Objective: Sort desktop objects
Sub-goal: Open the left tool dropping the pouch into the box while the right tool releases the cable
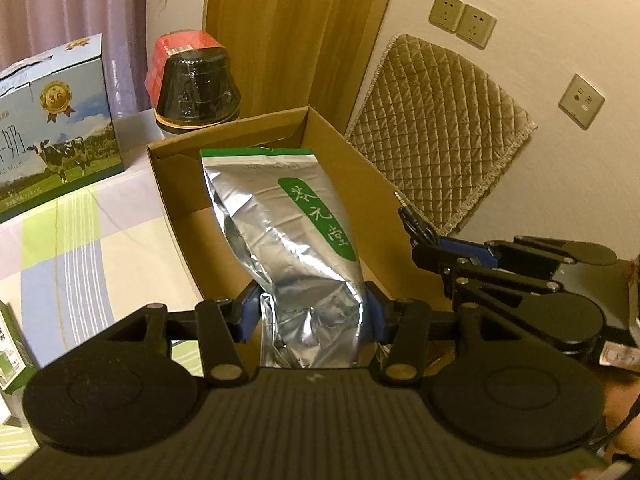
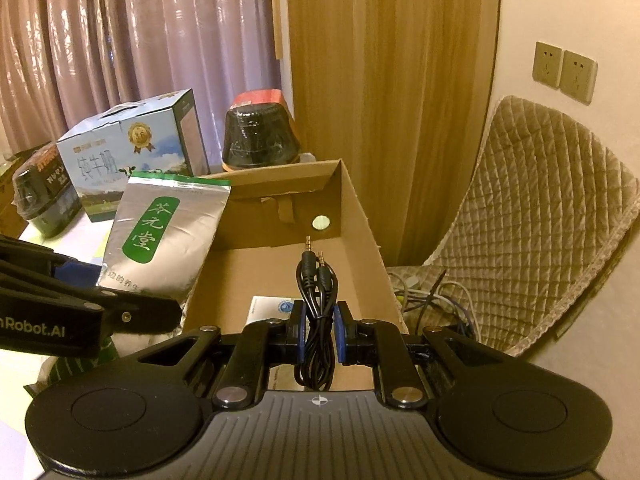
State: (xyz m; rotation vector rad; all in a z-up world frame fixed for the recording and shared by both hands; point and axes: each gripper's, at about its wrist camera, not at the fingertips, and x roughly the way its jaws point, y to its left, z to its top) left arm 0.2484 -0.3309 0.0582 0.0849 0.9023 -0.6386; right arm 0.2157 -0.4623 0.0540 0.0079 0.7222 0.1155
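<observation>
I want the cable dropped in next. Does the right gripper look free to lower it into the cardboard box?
Probably yes. The right gripper, shut on the audio cable, is over the open cardboard box, whose floor ahead looks mostly bare. The foil pouch in the left gripper stands off to the left.

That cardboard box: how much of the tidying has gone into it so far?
Already in the cardboard box: a white card lying on its floor. In hand: the left gripper holds a silver pouch and the right gripper a black audio cable, both over the box. Left: the milk carton and black tubs remain on the table.
</observation>
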